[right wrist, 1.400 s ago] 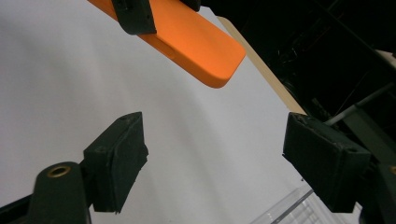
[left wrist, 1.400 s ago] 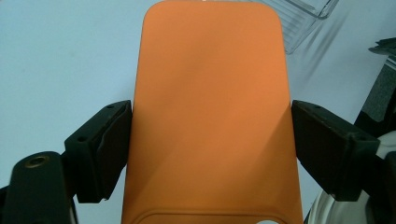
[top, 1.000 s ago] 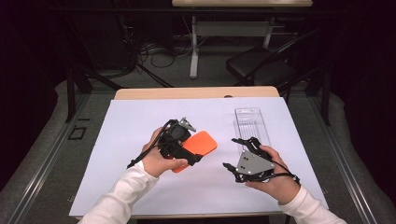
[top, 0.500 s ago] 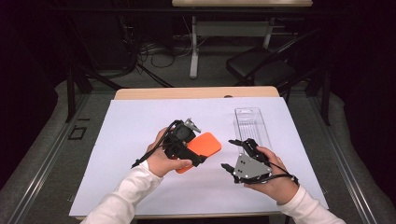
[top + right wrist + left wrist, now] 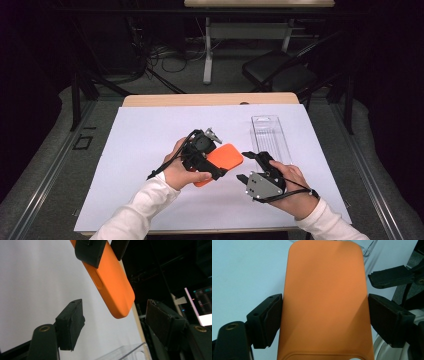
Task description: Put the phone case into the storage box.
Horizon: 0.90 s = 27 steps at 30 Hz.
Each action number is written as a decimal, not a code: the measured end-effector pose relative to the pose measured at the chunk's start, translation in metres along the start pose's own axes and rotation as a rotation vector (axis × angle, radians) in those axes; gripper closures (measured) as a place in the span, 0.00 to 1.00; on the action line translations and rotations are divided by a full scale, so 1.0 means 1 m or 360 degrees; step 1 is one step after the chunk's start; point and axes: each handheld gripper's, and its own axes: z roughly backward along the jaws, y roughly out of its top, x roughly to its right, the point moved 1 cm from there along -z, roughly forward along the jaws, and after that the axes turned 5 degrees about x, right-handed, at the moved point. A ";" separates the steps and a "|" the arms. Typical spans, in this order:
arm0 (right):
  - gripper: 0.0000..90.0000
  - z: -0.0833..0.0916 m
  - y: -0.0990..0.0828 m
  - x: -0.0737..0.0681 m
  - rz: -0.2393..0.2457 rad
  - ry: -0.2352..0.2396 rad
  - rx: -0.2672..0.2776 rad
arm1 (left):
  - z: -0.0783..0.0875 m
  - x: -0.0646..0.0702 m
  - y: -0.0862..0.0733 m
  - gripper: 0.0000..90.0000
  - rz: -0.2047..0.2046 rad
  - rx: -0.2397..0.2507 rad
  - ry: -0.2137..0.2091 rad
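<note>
The left gripper held an orange phone case by its two long edges, one black pad on each side. Behind it lay white paper, with the other gripper's jaw at the right.

The room is kept dark, and light falls mainly on the wooden table, whose top is covered by a white sheet. Grey floor is seen on both sides of the table. Beyond the table's far edge, a black chair is set to the right, beside the white leg of a second desk. Tangled cables are spread on the floor to the left of that leg. A lit screen is glimpsed in the right gripper view.
</note>
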 end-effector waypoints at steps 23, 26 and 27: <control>0.40 -0.006 0.000 -0.017 0.0461 -0.0034 -0.0037 | -0.007 0.000 0.001 0.18 0.0023 -0.0042 -0.0079; 0.40 -0.007 0.000 -0.017 0.0471 -0.0039 -0.0040 | -0.008 0.001 0.001 0.18 0.0019 -0.0050 -0.0087; 0.40 -0.007 0.000 -0.017 0.0472 -0.0037 -0.0038 | -0.008 0.001 0.001 0.18 0.0018 -0.0048 -0.0091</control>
